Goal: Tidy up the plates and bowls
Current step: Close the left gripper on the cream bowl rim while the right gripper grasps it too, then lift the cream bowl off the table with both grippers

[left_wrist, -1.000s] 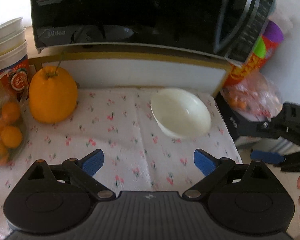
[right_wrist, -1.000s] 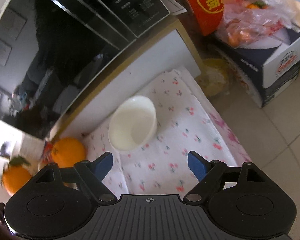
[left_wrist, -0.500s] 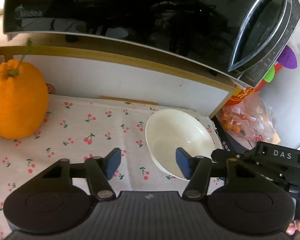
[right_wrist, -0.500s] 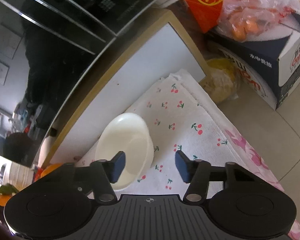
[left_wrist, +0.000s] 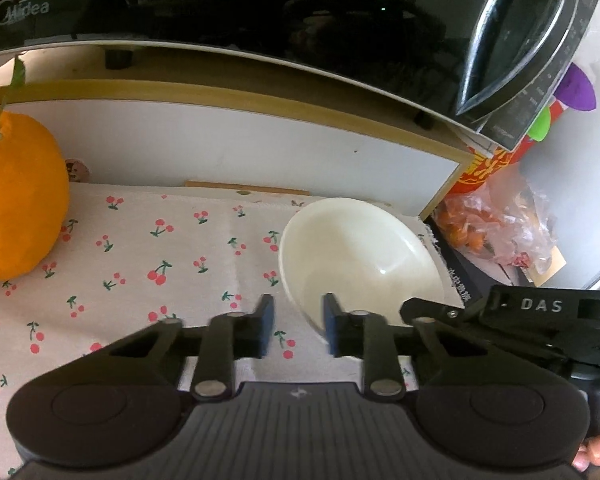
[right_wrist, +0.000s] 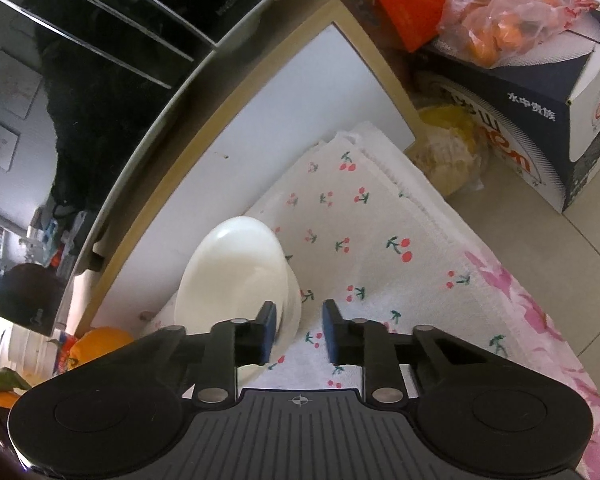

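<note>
A white bowl (left_wrist: 360, 256) sits on a cherry-print cloth (left_wrist: 148, 256) in front of a black microwave (left_wrist: 260, 8), with a large orange (left_wrist: 18, 200) well to its left. The left gripper (left_wrist: 296, 326) has just been closing, and its blue pads now clamp the bowl's near-left rim. The right gripper (right_wrist: 298, 328) has also just been closing, and it pinches the bowl's opposite rim (right_wrist: 292, 296). A carton (right_wrist: 540, 120) stands off the cloth's right edge.
</note>
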Demonstrator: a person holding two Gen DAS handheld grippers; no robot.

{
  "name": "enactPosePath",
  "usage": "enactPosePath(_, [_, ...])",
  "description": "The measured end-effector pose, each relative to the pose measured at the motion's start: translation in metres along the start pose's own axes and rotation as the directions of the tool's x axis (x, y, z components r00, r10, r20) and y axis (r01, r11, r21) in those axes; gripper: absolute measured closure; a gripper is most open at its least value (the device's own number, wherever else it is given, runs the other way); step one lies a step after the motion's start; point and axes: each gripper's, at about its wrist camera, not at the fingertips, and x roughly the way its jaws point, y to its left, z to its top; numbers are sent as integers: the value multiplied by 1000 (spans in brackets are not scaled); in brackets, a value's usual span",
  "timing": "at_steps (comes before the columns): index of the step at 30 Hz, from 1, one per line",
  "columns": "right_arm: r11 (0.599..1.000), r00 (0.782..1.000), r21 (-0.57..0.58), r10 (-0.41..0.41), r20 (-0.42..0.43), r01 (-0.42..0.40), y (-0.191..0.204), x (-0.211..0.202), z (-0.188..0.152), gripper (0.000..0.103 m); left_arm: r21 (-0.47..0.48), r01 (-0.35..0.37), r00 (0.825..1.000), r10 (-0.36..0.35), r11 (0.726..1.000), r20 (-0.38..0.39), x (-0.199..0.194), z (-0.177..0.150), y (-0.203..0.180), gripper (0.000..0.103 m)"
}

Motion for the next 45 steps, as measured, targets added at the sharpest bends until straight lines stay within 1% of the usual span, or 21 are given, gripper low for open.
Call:
enactPosePath(1, [1000, 1000, -7, 2, 0, -2, 1, 0, 0, 91, 1, 1, 1000, -1, 1000, 0, 0, 1, -1, 90])
enactPosePath(2, [1000, 1000, -16, -3, 0, 3, 4, 0, -1, 92, 5, -5, 1000, 5, 1000, 2, 0, 1, -2, 91])
enactPosePath(6, [999, 1000, -33, -13, 3, 13, 9, -4, -3, 92, 38, -28, 1000, 27, 999, 15, -1, 2, -8, 92])
enactPosePath(10, [999, 1000, -37, -12, 8, 12, 14, -12, -3, 92, 42, -32, 999, 31, 999, 23, -10, 2, -8, 91])
enactPosePath(18, [997, 999, -77, -18, 33, 21, 34, -46, -10, 92, 40, -33, 999, 32, 999, 37, -44, 2, -16, 91])
enactPosePath(29, [995, 998, -95, -15, 63, 21, 47, -97, -19, 91, 50, -16, 998, 13, 999, 59, -88, -5, -37, 91])
enactPosePath(37, [992, 997, -120, -14, 75, 23, 54, -127, -32, 91, 26, 1, 997, -3, 1000, 73, -114, -15, -44, 91])
enactPosePath(45, [989, 998, -145, -26, 63, 35, 51, -153, -52, 90, -15, 23, 998, -22, 1000, 60, -134, -33, -47, 91])
